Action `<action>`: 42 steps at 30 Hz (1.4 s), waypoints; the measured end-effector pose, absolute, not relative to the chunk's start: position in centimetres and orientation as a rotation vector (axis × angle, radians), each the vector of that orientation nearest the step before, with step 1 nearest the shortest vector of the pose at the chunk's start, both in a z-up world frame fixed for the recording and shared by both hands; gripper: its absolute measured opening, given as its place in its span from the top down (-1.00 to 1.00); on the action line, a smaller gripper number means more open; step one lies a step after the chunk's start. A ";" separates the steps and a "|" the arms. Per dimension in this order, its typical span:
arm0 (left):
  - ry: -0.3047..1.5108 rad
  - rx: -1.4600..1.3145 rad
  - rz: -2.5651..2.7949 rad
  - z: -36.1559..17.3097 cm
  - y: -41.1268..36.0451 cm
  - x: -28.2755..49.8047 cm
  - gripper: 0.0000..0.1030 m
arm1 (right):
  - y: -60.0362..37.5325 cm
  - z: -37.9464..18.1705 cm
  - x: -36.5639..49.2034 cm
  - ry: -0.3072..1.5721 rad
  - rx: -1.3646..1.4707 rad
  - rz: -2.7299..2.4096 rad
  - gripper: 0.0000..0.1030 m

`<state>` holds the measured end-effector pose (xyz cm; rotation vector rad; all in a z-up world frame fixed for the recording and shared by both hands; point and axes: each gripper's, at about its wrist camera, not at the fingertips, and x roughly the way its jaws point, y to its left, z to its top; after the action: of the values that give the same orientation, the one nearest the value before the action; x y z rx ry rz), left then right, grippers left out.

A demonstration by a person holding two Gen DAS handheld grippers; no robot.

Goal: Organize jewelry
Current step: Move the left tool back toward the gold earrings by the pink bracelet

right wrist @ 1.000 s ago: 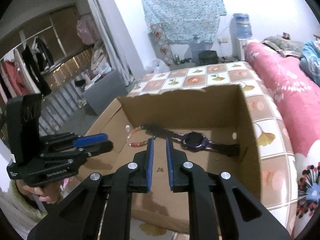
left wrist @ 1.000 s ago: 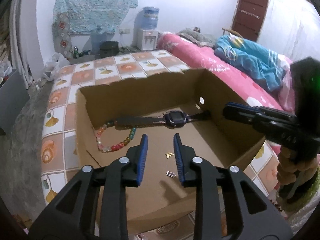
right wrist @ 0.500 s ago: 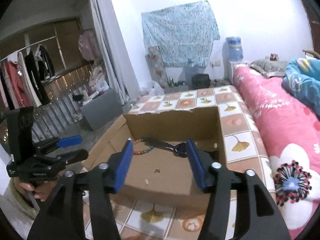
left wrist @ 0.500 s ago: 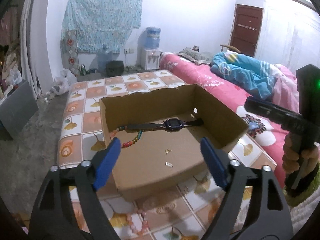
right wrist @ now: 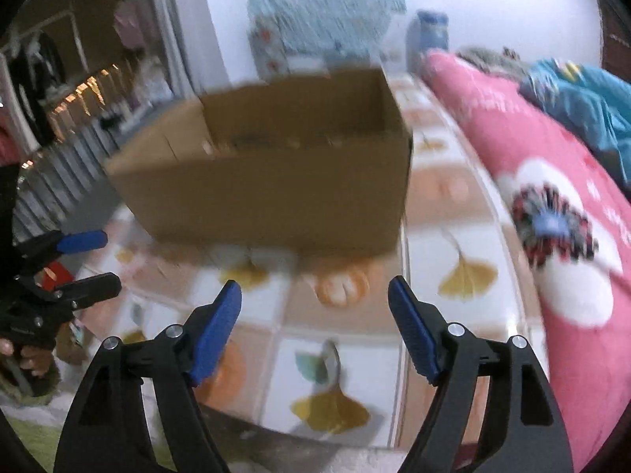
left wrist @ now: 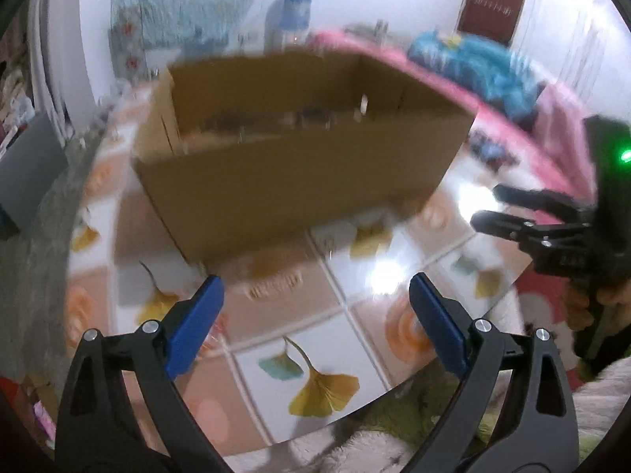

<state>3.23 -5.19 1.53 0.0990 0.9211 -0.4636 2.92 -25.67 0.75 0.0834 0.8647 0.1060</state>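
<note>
text: none legible — frames motion-blurred | labels: none | numbers: none

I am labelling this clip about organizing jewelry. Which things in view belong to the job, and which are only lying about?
Belong to the job:
- cardboard box, contents too blurred to name
- left claw, opening, nothing between its jaws
- right claw, opening, nothing between its jaws

Just lying about:
- tiled table under the box
- pink bedspread
- blue blanket
- water dispenser

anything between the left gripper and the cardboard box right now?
Only patterned tabletop, as far as the blurred left wrist view shows. The left gripper, jaws opening and empty, sits short of the cardboard box; no clear object on that stretch.
</note>
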 end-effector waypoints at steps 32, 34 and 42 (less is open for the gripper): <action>1.030 0.208 -0.377 -3.3 -6.7 4.3 -0.85 | -24.1 -3.9 3.8 0.994 -0.036 -0.003 -0.87; 1.027 0.208 -0.379 -3.3 -6.5 4.2 -0.85 | -23.9 -3.9 3.8 0.993 -0.033 -0.008 -0.87; 1.031 0.204 -0.360 -3.4 -7.2 4.4 -0.87 | -24.2 -4.0 3.4 0.953 -0.026 0.015 -0.88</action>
<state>4.37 -7.23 -3.42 0.2039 1.0308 -0.3602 3.41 -24.19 -4.00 -0.0264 0.9528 0.0149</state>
